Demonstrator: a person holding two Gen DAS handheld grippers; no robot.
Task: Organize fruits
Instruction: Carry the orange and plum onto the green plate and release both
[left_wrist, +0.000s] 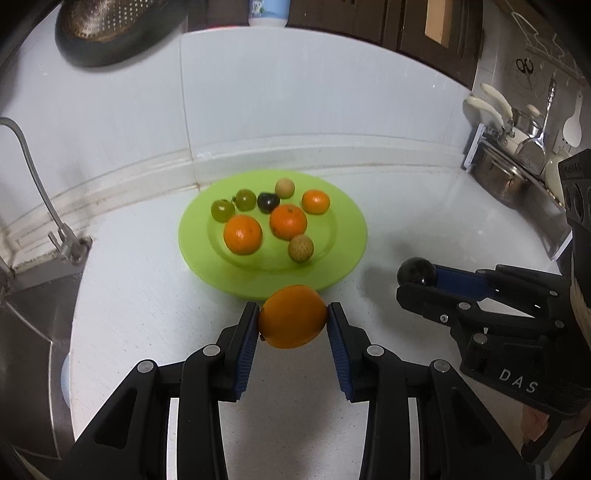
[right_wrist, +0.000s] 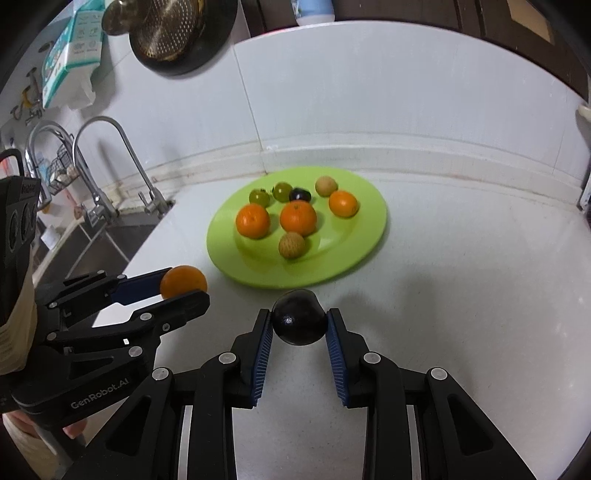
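A lime green plate (left_wrist: 343, 254) (right_wrist: 369, 236) sits on the white counter by the back wall. It holds three oranges, two green fruits, a dark plum and two tan fruits. My left gripper (left_wrist: 291, 319) (right_wrist: 184, 290) is shut on an orange (left_wrist: 291, 317) (right_wrist: 183, 280), held just in front of the plate's near rim. My right gripper (right_wrist: 299, 321) (left_wrist: 413, 277) is shut on a dark plum (right_wrist: 299, 317) (left_wrist: 415, 271), held to the right of the left gripper, near the plate's front edge.
A steel sink (left_wrist: 33, 317) with a faucet (right_wrist: 122, 162) lies to the left. A metal colander (right_wrist: 177, 26) hangs on the wall above. Pots and utensils (left_wrist: 517, 147) stand at the right. A white bottle (left_wrist: 267, 11) stands at the back.
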